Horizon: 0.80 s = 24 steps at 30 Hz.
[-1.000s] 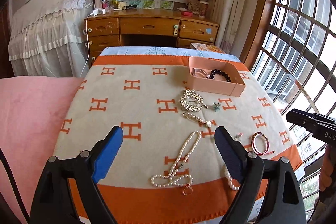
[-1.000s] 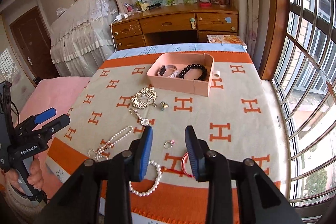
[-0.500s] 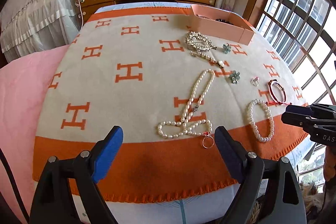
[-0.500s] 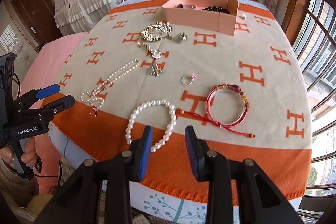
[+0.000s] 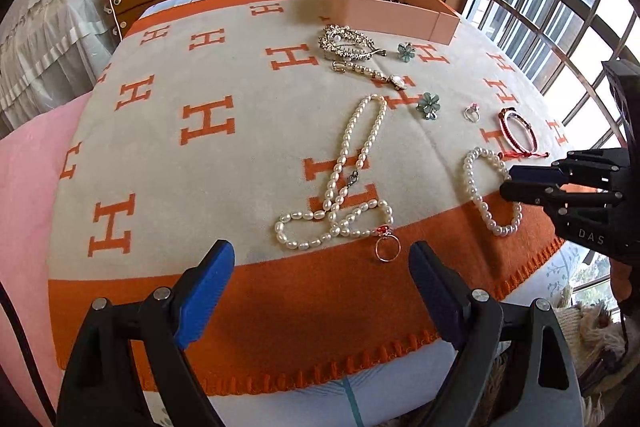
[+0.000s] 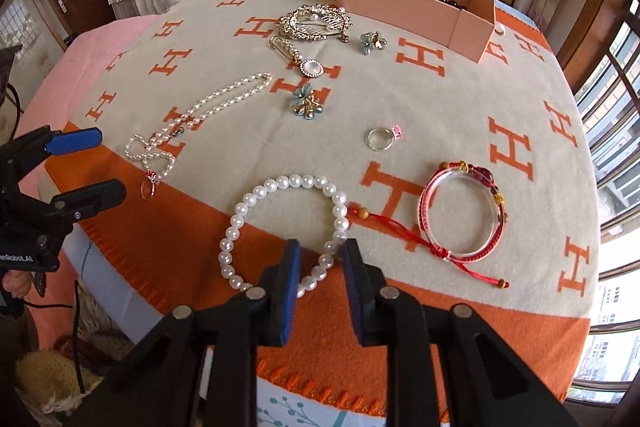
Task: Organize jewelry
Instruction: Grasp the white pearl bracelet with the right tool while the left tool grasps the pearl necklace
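The blanket point(image 6: 460, 115) under the right gripper point(image 6: 320, 259) is cream, strewn with orange H letters and edged by a broad orange band. Between the gripper's blue pads point(image 6: 290, 291) lies a white pearl bracelet point(image 6: 280, 227); just right of them, a red cord bracelet point(image 6: 460, 215) with a clear ring and what look like gold beads. Ahead sit a silver ring point(image 6: 382, 138) with a pink stone, a pale blue flower brooch point(image 6: 308, 103) and a peach-pink box point(image 6: 412, 7). The left gripper point(image 5: 320, 267) has blue pads on black arms.
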{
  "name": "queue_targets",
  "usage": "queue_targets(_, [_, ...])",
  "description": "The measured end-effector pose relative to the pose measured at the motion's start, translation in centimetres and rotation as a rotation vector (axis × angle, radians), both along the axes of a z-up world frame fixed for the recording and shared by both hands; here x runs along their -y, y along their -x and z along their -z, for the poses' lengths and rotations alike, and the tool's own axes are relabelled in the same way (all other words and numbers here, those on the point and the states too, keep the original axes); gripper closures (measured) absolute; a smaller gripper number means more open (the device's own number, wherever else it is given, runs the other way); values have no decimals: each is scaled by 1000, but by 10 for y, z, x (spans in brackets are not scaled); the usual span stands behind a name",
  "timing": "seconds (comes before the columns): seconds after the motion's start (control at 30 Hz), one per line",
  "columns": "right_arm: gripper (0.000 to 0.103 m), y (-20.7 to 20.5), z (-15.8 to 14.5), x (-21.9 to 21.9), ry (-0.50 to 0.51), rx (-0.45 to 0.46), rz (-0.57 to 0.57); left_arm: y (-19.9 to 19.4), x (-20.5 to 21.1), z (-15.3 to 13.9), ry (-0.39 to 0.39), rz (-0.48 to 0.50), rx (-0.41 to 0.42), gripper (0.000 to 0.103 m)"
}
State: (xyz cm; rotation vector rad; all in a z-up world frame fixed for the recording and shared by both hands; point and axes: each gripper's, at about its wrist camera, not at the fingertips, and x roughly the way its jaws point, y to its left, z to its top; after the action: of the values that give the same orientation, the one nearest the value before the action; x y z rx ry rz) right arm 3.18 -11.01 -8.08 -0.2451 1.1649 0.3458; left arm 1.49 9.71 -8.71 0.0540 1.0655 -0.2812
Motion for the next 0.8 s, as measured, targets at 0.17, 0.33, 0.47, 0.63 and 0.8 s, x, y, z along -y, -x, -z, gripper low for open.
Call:
queue_targets(0.17, [95, -4, 0, 5, -15, -1, -9, -7, 5, 4, -65, 118, -10, 16])
queue_targets(0.33, [95, -5, 0, 8, -57, -7, -1, -19, 9, 10, -148, 224, -25, 31])
queue_targets(0.47, [95, -8, 1, 15, -105, -22, 14, -30, 8, 13, -136, 273, -64, 37])
queue_targets(0.63, [95, -9, 1, 19, -142, -31, 20, -36, 16, 12, -121, 374, -76, 57])
queue_targets(0.8, [95, -11, 1, 24, -178, -46, 24, -40, 23, 10, -141, 434, -109, 64])
